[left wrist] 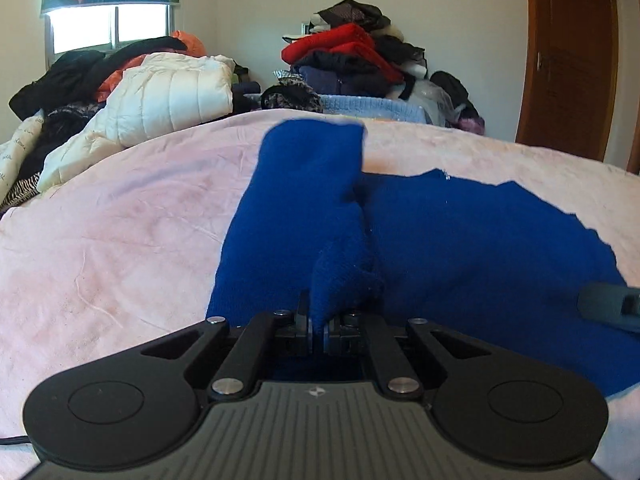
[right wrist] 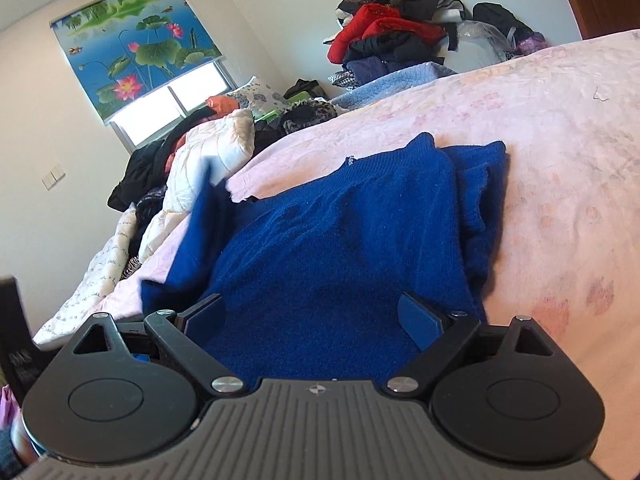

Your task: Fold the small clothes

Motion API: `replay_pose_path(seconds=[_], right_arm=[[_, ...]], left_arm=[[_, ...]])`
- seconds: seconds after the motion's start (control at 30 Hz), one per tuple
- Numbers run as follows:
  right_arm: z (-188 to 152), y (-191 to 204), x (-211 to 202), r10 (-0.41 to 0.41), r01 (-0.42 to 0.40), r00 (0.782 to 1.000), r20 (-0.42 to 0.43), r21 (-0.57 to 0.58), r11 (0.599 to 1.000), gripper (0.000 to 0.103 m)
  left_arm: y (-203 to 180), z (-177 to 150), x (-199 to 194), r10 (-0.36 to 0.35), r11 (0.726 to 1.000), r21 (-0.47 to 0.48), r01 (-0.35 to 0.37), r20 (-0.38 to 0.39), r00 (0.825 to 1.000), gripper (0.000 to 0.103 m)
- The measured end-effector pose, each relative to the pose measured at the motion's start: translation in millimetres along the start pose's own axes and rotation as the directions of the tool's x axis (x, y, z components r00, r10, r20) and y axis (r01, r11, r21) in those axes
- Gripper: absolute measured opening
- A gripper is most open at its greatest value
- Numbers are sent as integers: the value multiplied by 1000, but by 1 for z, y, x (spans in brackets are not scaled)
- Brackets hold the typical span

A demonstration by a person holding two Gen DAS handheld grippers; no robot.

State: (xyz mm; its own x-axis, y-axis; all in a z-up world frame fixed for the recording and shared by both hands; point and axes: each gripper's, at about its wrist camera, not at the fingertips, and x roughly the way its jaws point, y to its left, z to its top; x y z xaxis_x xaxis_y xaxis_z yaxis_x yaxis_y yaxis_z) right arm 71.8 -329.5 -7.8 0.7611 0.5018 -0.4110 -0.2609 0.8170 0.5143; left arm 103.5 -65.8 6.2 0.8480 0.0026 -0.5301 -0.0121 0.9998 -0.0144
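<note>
A blue knit sweater (left wrist: 460,240) lies spread on the pink bedspread (left wrist: 120,220). My left gripper (left wrist: 318,330) is shut on a bunched fold of the sweater's near edge, and the pinched cloth rises in a ridge toward a sleeve-like flap (left wrist: 312,160). In the right wrist view the sweater (right wrist: 340,240) fills the middle, with a folded part along its right side. My right gripper (right wrist: 312,320) is open just over it, its blue pads (right wrist: 418,324) wide apart and pressing on nothing. A dark fingertip of the right gripper (left wrist: 608,306) shows at the left view's right edge.
A white quilted jacket (left wrist: 168,96) and dark clothes are heaped at the bed's far left. A tall pile of red and dark garments (left wrist: 352,56) stands against the back wall. A wooden door (left wrist: 572,60) is at the right, and a window with a lotus blind (right wrist: 136,48) at the left.
</note>
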Motion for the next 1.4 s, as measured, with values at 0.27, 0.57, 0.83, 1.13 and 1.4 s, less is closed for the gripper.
replay_pose_path(seconds=[0.27,0.57,0.83,1.13,1.4], right_arm=[[1,7,3,-16,14,999,-32,-52,999,98],[55,45,21,74,-69,993,-95,54,996,100],[89,80,99,191,-164,943,-272,119,979,99],[94,79,155,236,-135,885,-401,263,955,99],[92,85,175,265,-146,855,-446,283,948,100]], left_arm=[[9,-5,-2,-37,998,-43,37,-6,999,5],[13,-5,-1,-62,995,-76,61,-8,998,5],[18,-5,-1,-81,992,-100,79,-7,997,5],[25,-5,0,-105,986,-132,104,-5,994,5],[29,-6,-1,-128,978,-166,127,2,992,5]])
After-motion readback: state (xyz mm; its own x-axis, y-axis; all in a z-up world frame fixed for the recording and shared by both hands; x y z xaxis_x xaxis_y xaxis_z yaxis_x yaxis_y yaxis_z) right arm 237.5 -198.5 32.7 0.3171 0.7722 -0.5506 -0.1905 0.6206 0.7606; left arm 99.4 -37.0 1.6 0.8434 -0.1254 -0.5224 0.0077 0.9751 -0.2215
